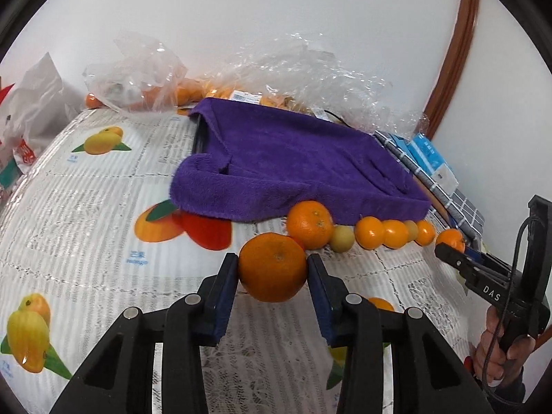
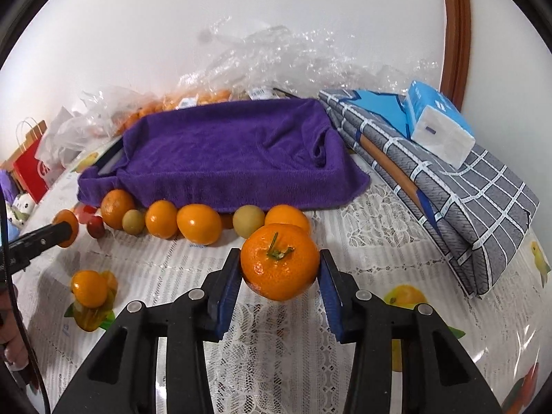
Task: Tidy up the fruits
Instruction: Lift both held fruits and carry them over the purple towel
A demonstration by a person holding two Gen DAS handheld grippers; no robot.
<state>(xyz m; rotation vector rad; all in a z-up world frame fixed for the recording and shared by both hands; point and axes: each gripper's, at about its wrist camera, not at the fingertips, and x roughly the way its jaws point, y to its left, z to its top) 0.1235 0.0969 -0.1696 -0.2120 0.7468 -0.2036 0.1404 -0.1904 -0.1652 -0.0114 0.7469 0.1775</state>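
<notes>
Fruit-print table [image 2: 362,220], purple towel [image 2: 224,151] hiding its tray

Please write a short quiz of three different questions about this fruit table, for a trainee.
1. True or false: the left gripper holds a round orange citrus fruit.
2. What covers the tray behind the row of fruits?
3. The orange with a green stem sits in which gripper: A left, B right?

Key: 1 true. 2 a purple fluffy towel. 3 B.
</notes>
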